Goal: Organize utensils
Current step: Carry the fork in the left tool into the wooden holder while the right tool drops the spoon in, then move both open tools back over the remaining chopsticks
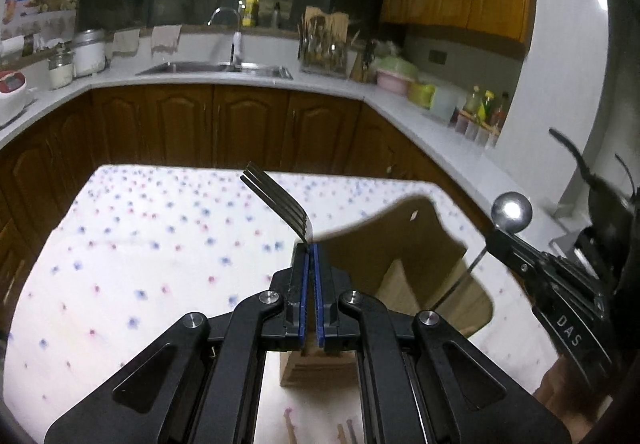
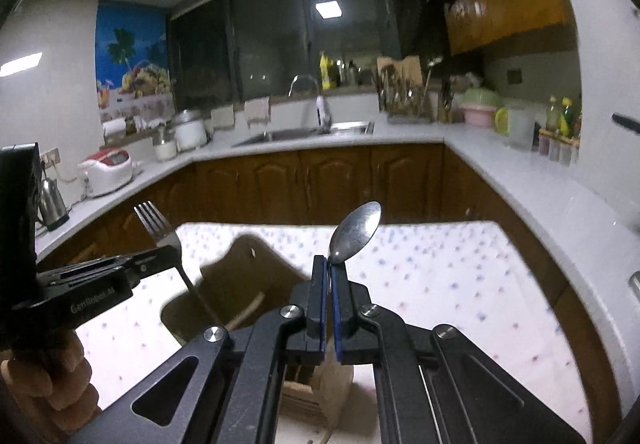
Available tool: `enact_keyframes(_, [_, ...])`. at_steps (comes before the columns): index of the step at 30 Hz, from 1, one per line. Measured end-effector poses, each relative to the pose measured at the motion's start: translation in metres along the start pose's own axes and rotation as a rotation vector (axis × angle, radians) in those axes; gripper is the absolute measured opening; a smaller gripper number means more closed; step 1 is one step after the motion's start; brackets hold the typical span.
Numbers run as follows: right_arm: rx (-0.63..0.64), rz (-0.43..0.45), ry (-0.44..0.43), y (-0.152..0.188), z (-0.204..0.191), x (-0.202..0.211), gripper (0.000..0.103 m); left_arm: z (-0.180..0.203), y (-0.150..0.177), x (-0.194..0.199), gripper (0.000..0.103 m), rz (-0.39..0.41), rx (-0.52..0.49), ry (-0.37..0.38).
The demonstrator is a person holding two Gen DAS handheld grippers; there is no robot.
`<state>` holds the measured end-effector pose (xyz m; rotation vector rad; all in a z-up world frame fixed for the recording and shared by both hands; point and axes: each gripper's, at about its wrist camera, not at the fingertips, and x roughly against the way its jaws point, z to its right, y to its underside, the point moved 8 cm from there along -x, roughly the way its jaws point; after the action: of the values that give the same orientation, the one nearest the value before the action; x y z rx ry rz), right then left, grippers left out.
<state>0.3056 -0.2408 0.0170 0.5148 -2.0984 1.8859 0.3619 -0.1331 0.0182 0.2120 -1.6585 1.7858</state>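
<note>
Left wrist view: left gripper clamped on fork, tines up, above wooden holder on tabletop. Right wrist view: right gripper clamped on spoon, bowl up. Risk: thin handles pivoting between pads, missing holder slots, or utensils colliding over the same opening.

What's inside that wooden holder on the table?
The wooden holder shows a lighter wooden divider inside; no utensils are visible in it. Its bottom is hidden by the left gripper with the fork and the right gripper with the spoon.
</note>
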Motion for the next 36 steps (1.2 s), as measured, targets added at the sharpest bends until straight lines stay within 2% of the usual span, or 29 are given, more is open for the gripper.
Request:
enact_keyframes(2, [0.000, -0.025, -0.009, 0.007, 0.002, -0.005, 0.002, 0.001, 0.007, -0.005, 0.002, -0.019, -0.004, 0.000])
enact_keyframes(6, [-0.010, -0.062, -0.018, 0.017, 0.002, -0.012, 0.002, 0.007, 0.007, -0.006, 0.002, -0.009, -0.022, -0.011])
enact_keyframes(17, [-0.051, -0.070, -0.019, 0.016, 0.011, -0.014, 0.004, 0.002, 0.005, -0.006, 0.004, -0.019, -0.013, -0.009])
enact_keyframes(18, [-0.057, -0.072, -0.022, 0.016, 0.011, -0.014, 0.007, 0.002, 0.005, -0.006, 0.007, -0.024, -0.010, -0.006])
enact_keyframes(22, [-0.094, -0.081, -0.037, 0.014, 0.017, -0.010, 0.009, -0.001, 0.006, 0.007, 0.022, -0.025, 0.013, 0.002])
enact_keyframes(23, [-0.101, -0.080, -0.040, 0.013, 0.019, -0.009, 0.018, -0.001, 0.006, 0.010, 0.031, -0.023, 0.019, 0.003])
enact_keyframes(24, [-0.111, -0.076, -0.042, 0.012, 0.021, -0.006, 0.033, -0.002, 0.007, 0.016, 0.038, -0.016, 0.025, 0.003])
enact_keyframes(25, [-0.122, -0.069, -0.044, 0.011, 0.022, -0.002, 0.040, -0.005, 0.008, 0.022, 0.042, -0.008, 0.030, -0.002])
enact_keyframes(26, [-0.132, -0.058, -0.047, 0.011, 0.023, 0.003, 0.045, -0.007, 0.010, 0.028, 0.043, -0.003, 0.035, -0.006])
enact_keyframes(28, [-0.147, -0.046, -0.045, 0.011, 0.025, 0.013, 0.047, -0.012, 0.014, 0.039, 0.047, 0.001, 0.048, -0.012])
enact_keyframes(29, [-0.159, -0.041, -0.050, 0.012, 0.027, 0.019, 0.051, -0.014, 0.016, 0.042, 0.051, 0.001, 0.054, -0.015])
enact_keyframes(31, [-0.180, -0.031, -0.052, 0.013, 0.029, 0.029, 0.062, -0.024, 0.024, 0.057, 0.073, 0.005, 0.083, -0.035])
enact_keyframes(33, [-0.199, -0.012, -0.056, 0.016, 0.031, 0.043, 0.081, -0.031, 0.031, 0.070, 0.077, 0.022, 0.111, -0.054])
enact_keyframes(36, [-0.214, 0.013, -0.050, 0.022, 0.031, 0.061, 0.093, -0.042, 0.048, 0.088, 0.078, 0.022, 0.131, -0.078])
